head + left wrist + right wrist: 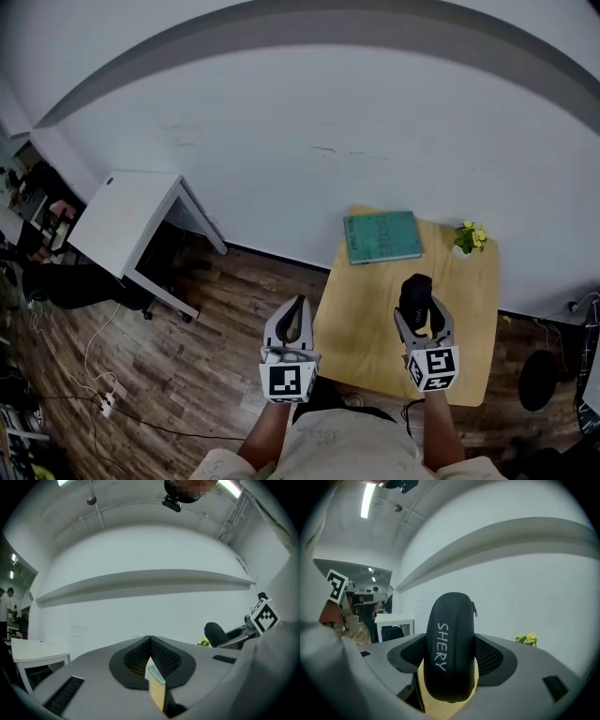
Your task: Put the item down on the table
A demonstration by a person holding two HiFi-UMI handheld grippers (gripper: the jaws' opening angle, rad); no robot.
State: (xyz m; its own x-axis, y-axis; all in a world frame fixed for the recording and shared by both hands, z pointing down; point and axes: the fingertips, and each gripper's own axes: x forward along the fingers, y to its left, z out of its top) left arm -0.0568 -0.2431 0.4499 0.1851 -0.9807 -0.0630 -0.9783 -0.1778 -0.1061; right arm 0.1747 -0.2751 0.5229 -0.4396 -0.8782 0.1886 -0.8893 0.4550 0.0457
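My right gripper point(417, 305) is shut on a black zippered case point(451, 651) with white lettering; the case stands upright between the jaws. In the head view the black case point(415, 292) is held above the middle of the light wooden table point(370, 314). My left gripper point(294, 319) hangs left of the table's edge, over the floor. Its jaws are closed together with nothing held point(151, 641).
A teal book point(382, 236) lies at the table's far left. A small yellow-flowered plant point(468, 237) stands at the far right corner. A white desk point(127, 217) stands to the left against the wall. Cables trail over the wooden floor point(103, 394).
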